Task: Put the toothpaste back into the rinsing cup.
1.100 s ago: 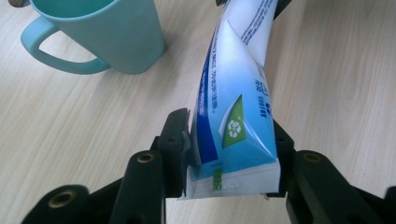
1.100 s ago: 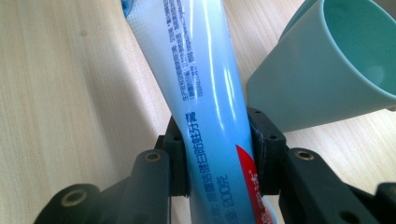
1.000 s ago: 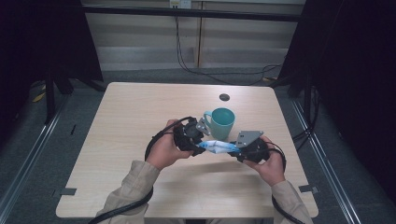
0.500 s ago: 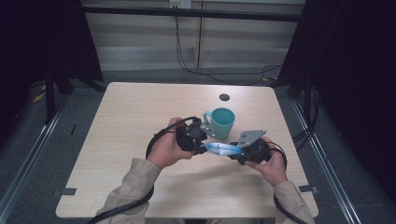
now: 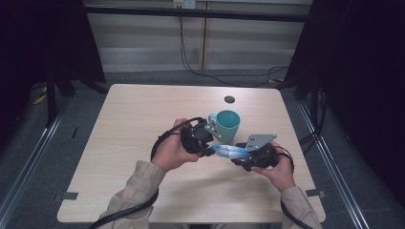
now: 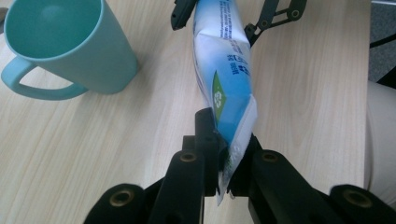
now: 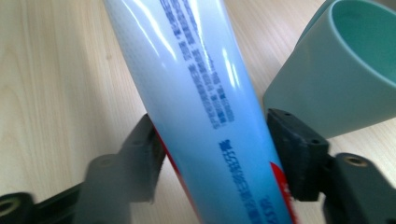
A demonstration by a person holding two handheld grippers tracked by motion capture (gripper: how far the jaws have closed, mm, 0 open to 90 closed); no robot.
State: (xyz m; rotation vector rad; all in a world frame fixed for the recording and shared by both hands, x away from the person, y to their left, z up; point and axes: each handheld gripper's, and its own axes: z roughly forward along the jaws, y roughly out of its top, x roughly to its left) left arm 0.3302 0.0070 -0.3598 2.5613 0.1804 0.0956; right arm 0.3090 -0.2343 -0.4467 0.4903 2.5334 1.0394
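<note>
Your left gripper (image 6: pixel 223 154) is pressed together on the flat crimped end of the blue-and-white tube (image 6: pixel 224 70); your right gripper (image 7: pixel 212 154) sits around the tube's fatter end, its jaws have just been opening, and the tube lies between the pads, whether they press on it you cannot tell from the gripper view; in the high view the tube (image 5: pixel 230 152) spans level between the left gripper (image 5: pixel 206 141) and the right gripper (image 5: pixel 244 156), clear above the table (image 5: pixel 119 143); just behind the tube stands the teal mug (image 5: pixel 226 125), upright, handle towards your left gripper, nothing visible inside it (image 6: pixel 51 23); you have bare tabletop left of the mug and behind it up to a small dark disc (image 5: pixel 229 99) near the far edge; the right edge lies near your right hand (image 5: pixel 279 169).
</note>
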